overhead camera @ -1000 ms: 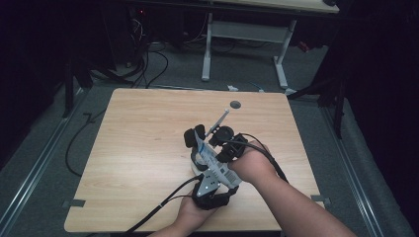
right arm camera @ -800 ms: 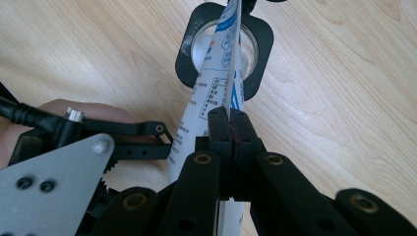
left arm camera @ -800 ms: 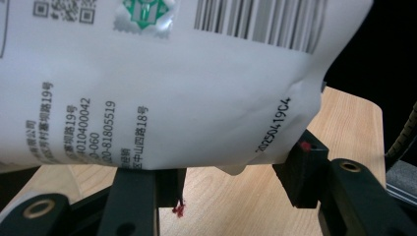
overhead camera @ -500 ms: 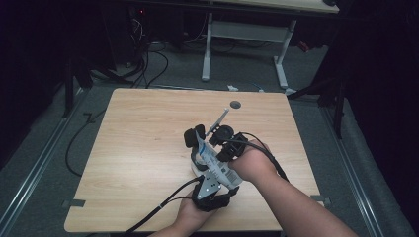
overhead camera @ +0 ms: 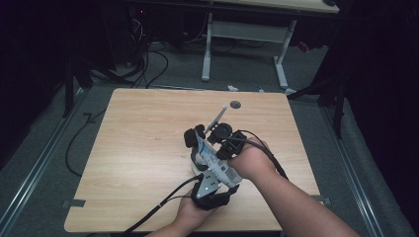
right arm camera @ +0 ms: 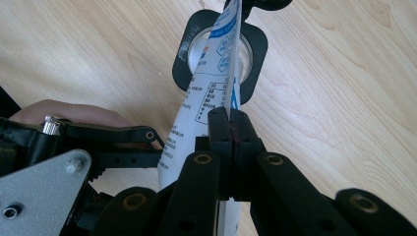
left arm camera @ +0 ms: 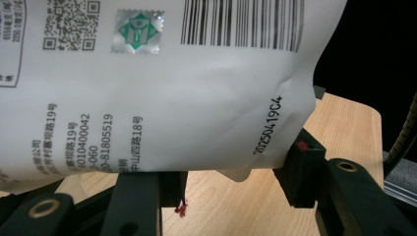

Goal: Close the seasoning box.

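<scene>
My right claw (right arm camera: pixel 230 129) pinches the thin edge of the white bag (right arm camera: pixel 211 88), up over the black cup (right arm camera: pixel 221 49) on the table (overhead camera: pixel 138 143). My left claw (left arm camera: pixel 231 182) squeezes its fat bottom. If I pull wrong, the bag may rip or slip and spill.

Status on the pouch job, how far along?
Done: the pouch is off the table, with the left gripper clamped across its body and the right gripper pinching one edge.
In hand: it's held over the black cup.
Left: no tear or pouring is visible, so opening and emptying probably remain.
</scene>
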Demonstrator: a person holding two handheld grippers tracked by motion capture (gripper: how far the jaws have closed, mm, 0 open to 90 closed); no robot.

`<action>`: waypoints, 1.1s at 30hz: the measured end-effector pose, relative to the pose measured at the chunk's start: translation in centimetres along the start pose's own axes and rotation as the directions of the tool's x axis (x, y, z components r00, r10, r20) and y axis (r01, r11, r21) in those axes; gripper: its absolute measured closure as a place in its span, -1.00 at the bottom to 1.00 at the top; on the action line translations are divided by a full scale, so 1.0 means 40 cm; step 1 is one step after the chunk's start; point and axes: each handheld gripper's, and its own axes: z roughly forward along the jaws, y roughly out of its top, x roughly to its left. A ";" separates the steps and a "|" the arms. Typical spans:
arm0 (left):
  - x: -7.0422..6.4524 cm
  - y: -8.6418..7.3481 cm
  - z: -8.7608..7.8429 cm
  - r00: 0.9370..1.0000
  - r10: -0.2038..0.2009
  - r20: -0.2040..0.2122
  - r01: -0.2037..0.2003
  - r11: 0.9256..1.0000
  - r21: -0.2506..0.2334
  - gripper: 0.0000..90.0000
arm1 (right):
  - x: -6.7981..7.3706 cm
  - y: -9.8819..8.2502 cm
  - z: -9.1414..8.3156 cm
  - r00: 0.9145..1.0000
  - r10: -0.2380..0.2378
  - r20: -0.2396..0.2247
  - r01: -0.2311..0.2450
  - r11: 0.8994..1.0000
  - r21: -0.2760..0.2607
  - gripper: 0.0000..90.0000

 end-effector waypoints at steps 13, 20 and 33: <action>0.001 0.004 -0.001 1.000 0.003 -0.002 -0.003 1.000 -0.003 0.19 | -0.001 0.010 0.003 1.000 -0.009 0.003 0.009 1.000 0.007 1.00; 0.001 0.006 -0.002 1.000 0.004 -0.004 -0.004 1.000 -0.006 0.19 | -0.001 0.013 0.004 1.000 -0.013 0.005 0.013 1.000 0.009 1.00; 0.001 0.007 -0.003 1.000 0.006 -0.004 -0.006 1.000 -0.010 0.20 | 0.000 0.016 0.003 1.000 -0.015 0.003 0.015 1.000 0.015 1.00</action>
